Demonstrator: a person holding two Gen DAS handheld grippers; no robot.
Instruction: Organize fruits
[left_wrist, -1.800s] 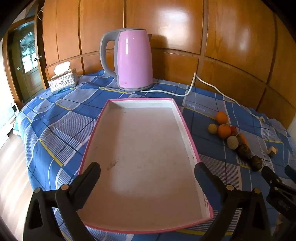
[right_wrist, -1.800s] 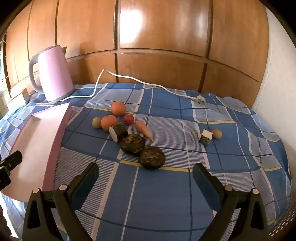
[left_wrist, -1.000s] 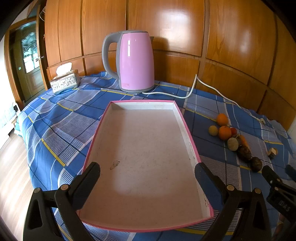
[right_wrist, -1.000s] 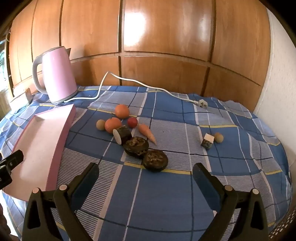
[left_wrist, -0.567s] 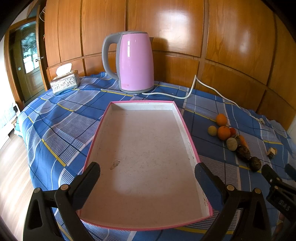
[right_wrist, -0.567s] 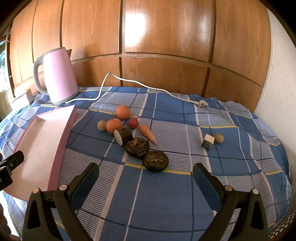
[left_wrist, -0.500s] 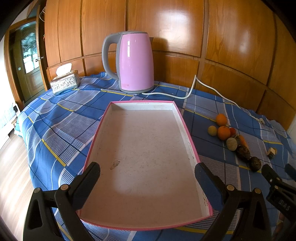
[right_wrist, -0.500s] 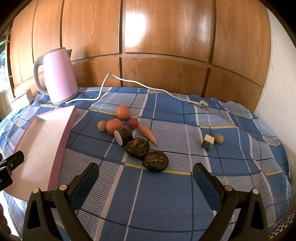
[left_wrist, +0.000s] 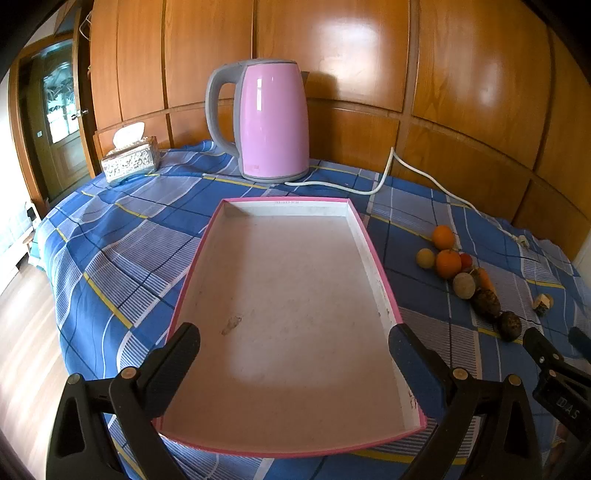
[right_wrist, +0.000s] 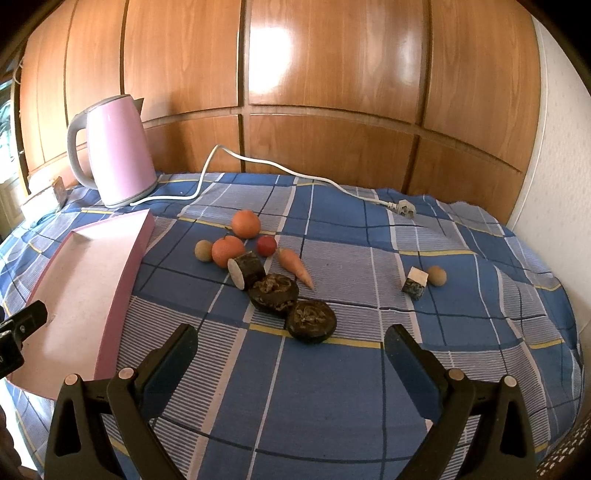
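Observation:
An empty pink-rimmed tray (left_wrist: 373, 254) (right_wrist: 125, 266) lies on the blue plaid cloth. My left gripper (left_wrist: 293, 349) hovers open over its near end. To the tray's right sits a cluster: two oranges (right_wrist: 245, 223) (right_wrist: 227, 251), a small tan ball (right_wrist: 203, 251), a red fruit (right_wrist: 266, 245), a carrot (right_wrist: 295, 267), a dark cut cylinder (right_wrist: 247, 269) and two dark round pieces (right_wrist: 273, 290) (right_wrist: 312, 321). The same cluster (left_wrist: 448, 263) shows in the left wrist view. My right gripper (right_wrist: 290, 349) is open, just in front of the nearest dark piece, holding nothing.
A pink kettle (left_wrist: 273, 122) (right_wrist: 110, 151) stands at the back, its white cord (right_wrist: 295, 173) running right to a plug (right_wrist: 404, 206). A tissue box (left_wrist: 129, 162) sits back left. A small cube (right_wrist: 415, 282) and tan ball (right_wrist: 436, 275) lie right. Wood panelling is behind.
Both grippers have eased back and slightly up from the table, then held nearly still. Nothing on the table has moved.

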